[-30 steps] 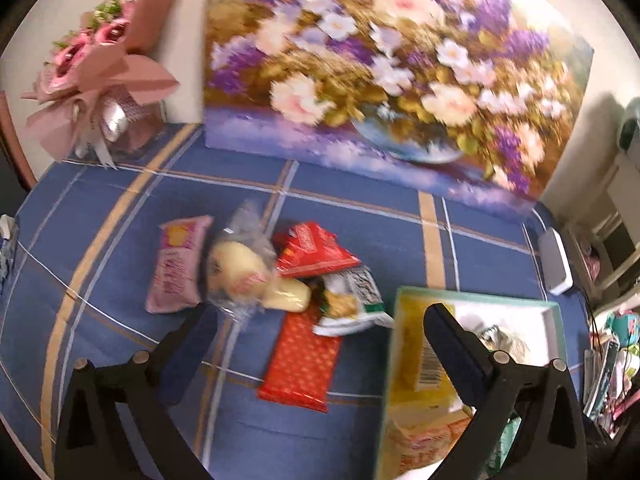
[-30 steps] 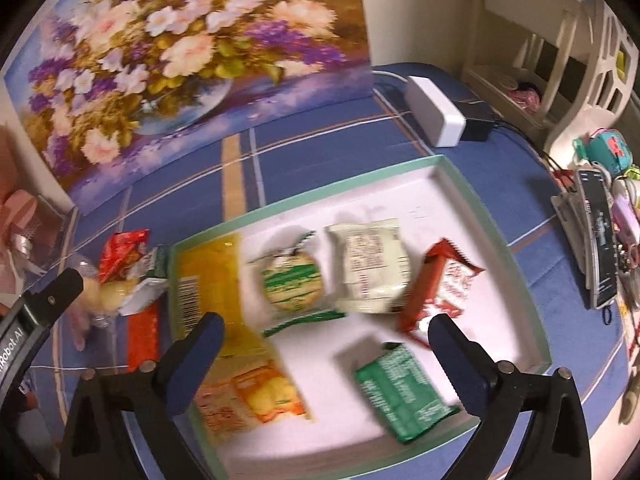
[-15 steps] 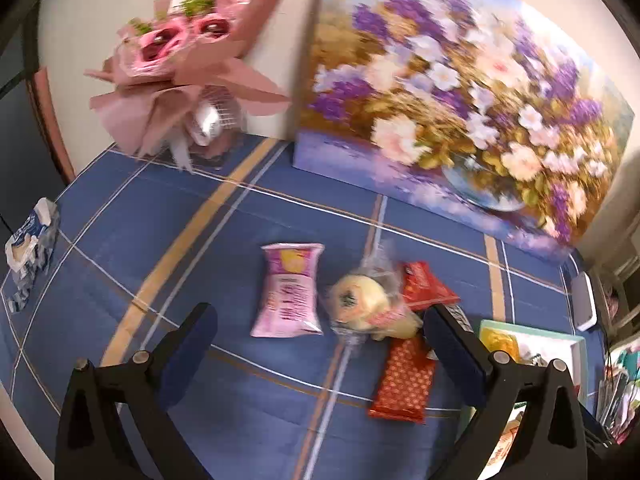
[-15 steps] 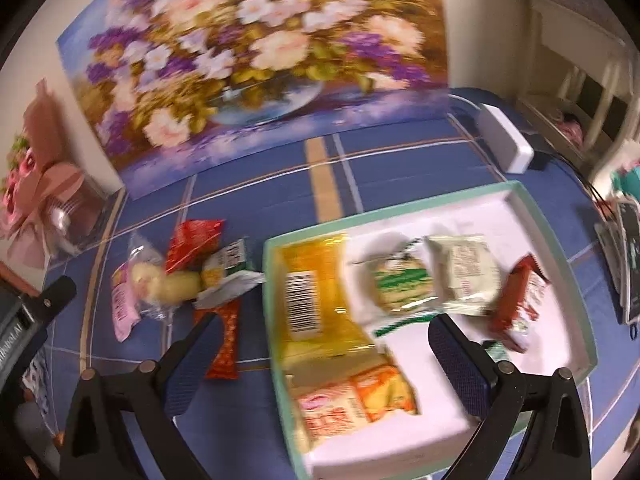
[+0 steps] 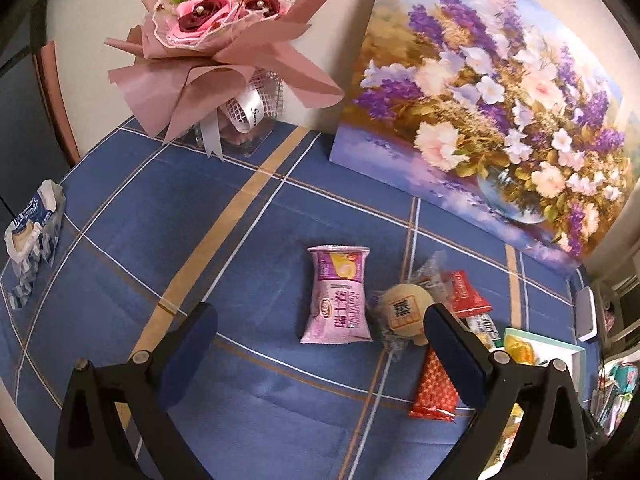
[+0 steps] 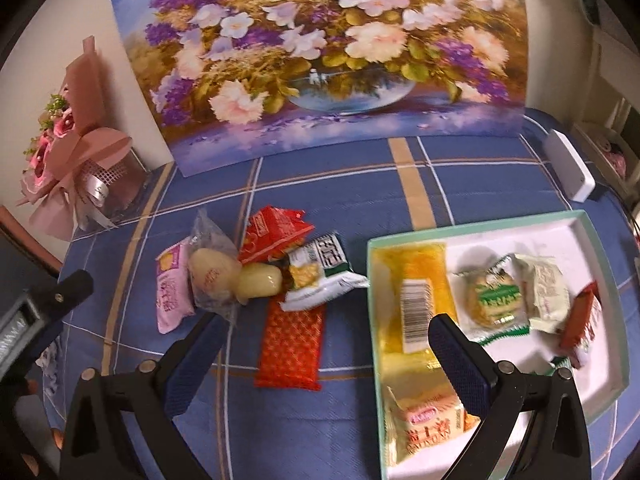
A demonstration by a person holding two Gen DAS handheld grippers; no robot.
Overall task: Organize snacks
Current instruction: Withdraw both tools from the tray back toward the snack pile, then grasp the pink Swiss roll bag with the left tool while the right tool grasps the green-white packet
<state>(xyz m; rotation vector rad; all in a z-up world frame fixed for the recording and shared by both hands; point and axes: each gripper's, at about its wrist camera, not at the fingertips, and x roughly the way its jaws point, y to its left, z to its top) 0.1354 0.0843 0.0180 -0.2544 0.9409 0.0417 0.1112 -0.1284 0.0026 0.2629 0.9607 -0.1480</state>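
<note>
At nine o'clock in the left wrist view, a torn blue-and-white paper packet [image 5: 30, 236] lay at the edge of the blue plaid-clothed surface [image 5: 160, 216]. At eleven o'clock stood a pink paper-wrapped rose bouquet [image 5: 224, 44], and from twelve to two o'clock a large floral canvas painting [image 5: 492, 120] leaned against the wall.

The left hand-held gripper [image 5: 320, 344] hung above the cloth with its jaws wide apart and nothing between them. Just beyond its tips lay a pink rectangular snack pouch [image 5: 338, 298], and touching that pouch's right edge was a round pale bun in clear crinkled wrap [image 5: 406, 312]. Toward four o'clock a flat red patterned sachet [image 5: 434, 386] lay partly behind the right finger.

In the right wrist view the right hand-held gripper [image 6: 324, 350] was likewise spread open and empty. The loose heap sat at ten to twelve o'clock of it: the pouch, the bun, a crumpled red foil packet [image 6: 276, 232], then a white-and-green printed wrapper [image 6: 324, 276] resting over the top of the sachet. At three o'clock lay a shallow white tray with a mint-green rim [image 6: 472, 228], just beside the heap. It held a long yellow bag with a barcode label [image 6: 416, 300], a round green-labelled biscuit pack [image 6: 494, 298], a cream square pack [image 6: 546, 290] and a dark red wrapper [image 6: 578, 320] at its right edge. A white rectangular power adapter [image 6: 568, 164] lay at two o'clock.
</note>
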